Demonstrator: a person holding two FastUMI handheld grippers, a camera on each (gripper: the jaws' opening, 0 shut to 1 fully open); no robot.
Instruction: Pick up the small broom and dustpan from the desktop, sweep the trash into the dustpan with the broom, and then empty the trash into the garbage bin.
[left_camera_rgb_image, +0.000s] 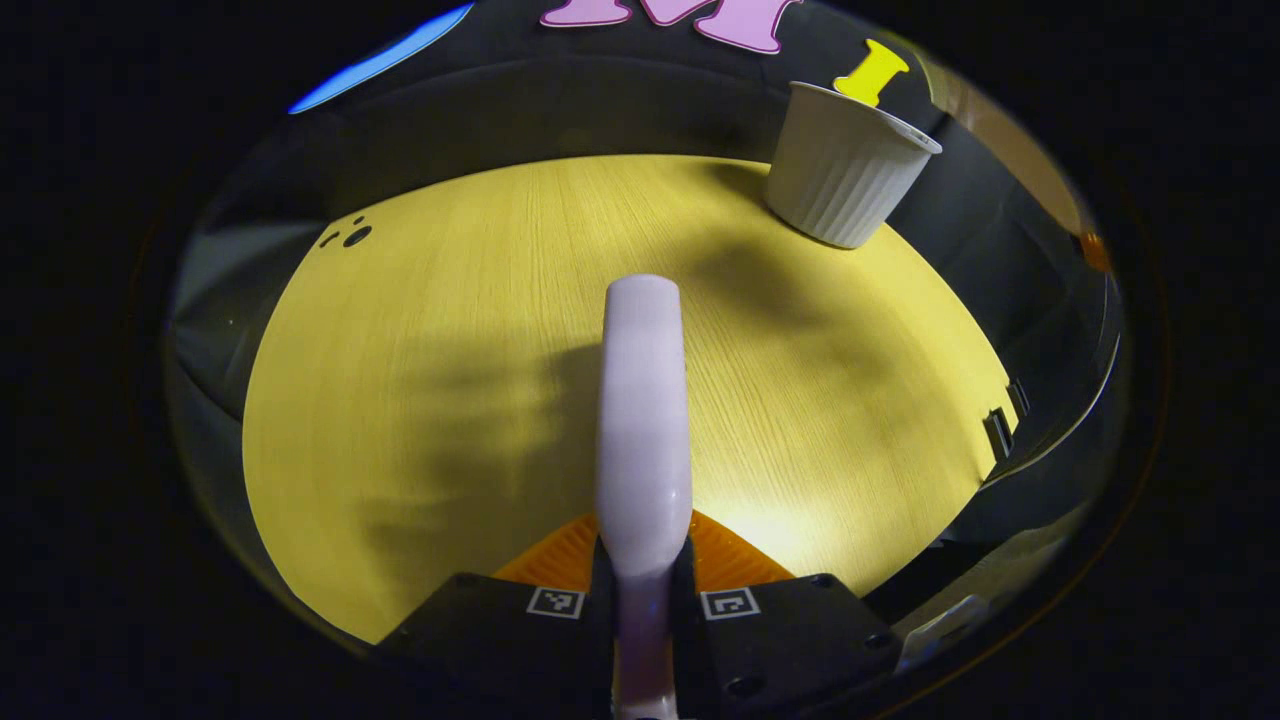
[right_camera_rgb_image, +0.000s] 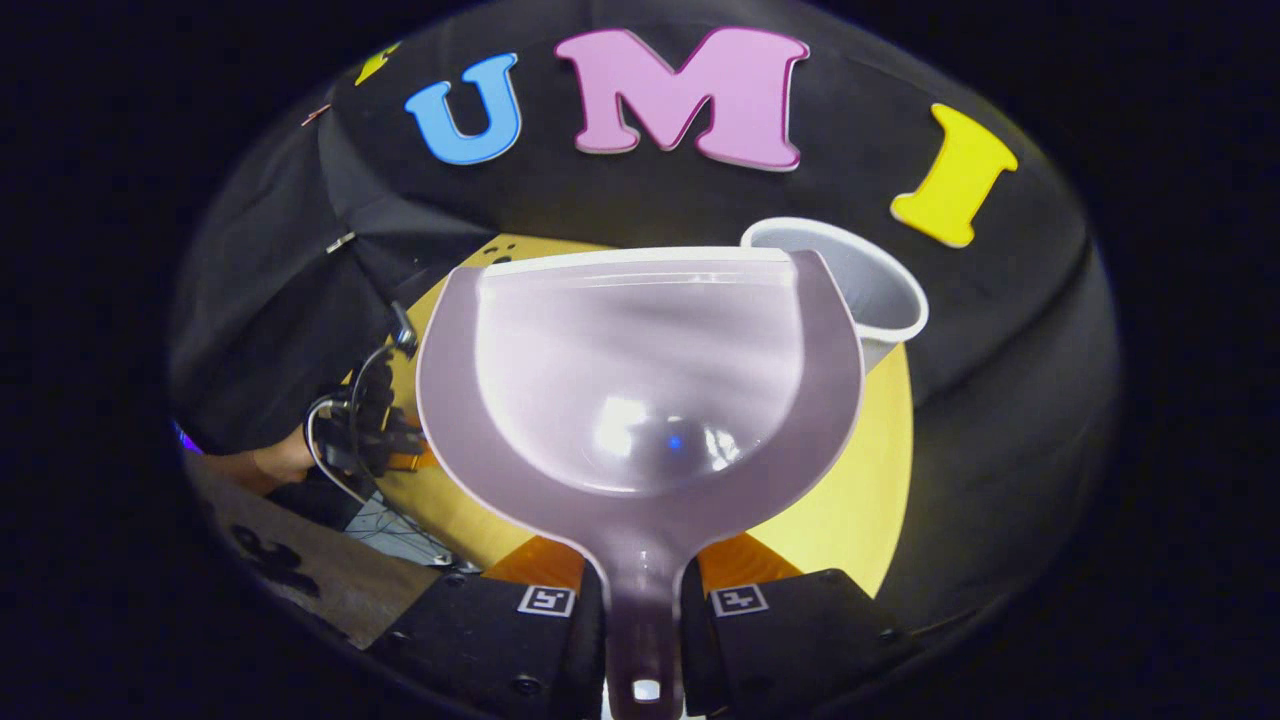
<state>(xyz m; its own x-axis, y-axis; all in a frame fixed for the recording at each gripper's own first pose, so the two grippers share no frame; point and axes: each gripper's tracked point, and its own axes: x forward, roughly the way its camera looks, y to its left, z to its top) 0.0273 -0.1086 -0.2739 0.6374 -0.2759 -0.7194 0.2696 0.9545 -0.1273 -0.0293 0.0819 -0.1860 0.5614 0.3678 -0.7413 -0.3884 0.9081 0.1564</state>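
My left gripper (left_camera_rgb_image: 645, 562) is shut on the pale lilac broom handle (left_camera_rgb_image: 643, 400), which points forward over the yellow tabletop (left_camera_rgb_image: 420, 340); the bristles are hidden. In the right gripper view my right gripper (right_camera_rgb_image: 640, 592) is shut on the stem of the translucent lilac dustpan (right_camera_rgb_image: 640, 370). The pan is held above the table and I see no trash in its bowl. The white garbage bin (right_camera_rgb_image: 872, 285) stands just behind the pan's right corner. In the left gripper view the ribbed white garbage bin (left_camera_rgb_image: 845, 165) stands at the table's far right.
A few small dark spots (left_camera_rgb_image: 352, 236) lie near the table's far left edge. In the right gripper view the other gripper (right_camera_rgb_image: 365, 425), a hand and cables are at the left, beside the table. Black cloth surrounds the table.
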